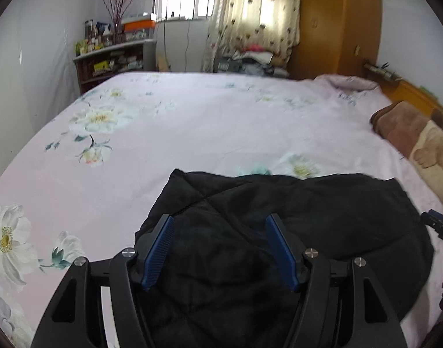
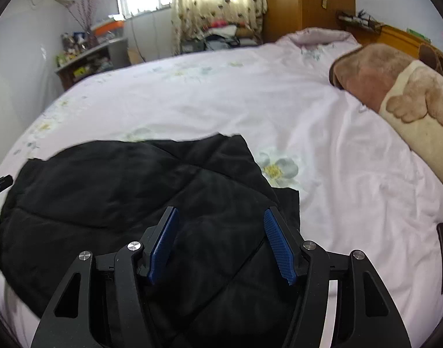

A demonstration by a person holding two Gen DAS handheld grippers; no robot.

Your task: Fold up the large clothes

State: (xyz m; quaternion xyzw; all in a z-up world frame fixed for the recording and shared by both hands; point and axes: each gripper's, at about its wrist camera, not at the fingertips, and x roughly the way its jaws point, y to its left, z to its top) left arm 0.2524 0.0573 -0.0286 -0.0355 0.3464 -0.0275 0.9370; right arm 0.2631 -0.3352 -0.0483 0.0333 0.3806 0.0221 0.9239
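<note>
A black quilted garment (image 1: 279,217) lies folded in a broad bundle on the pink floral bedsheet (image 1: 192,121), near the bed's front edge. It also shows in the right wrist view (image 2: 120,191). My left gripper (image 1: 220,223) is open, its blue pads apart, hovering over the garment's left part with nothing between them. My right gripper (image 2: 221,217) is open too, over the garment's right part. The tip of the right gripper (image 1: 437,224) shows at the far right of the left wrist view.
A brown and cream plush blanket (image 2: 395,87) lies along the bed's right side, with a pink pillow (image 2: 317,36) at the far corner. A cluttered shelf (image 1: 111,58), a window with curtain (image 1: 250,14) and a wooden wardrobe (image 1: 337,20) stand beyond the bed.
</note>
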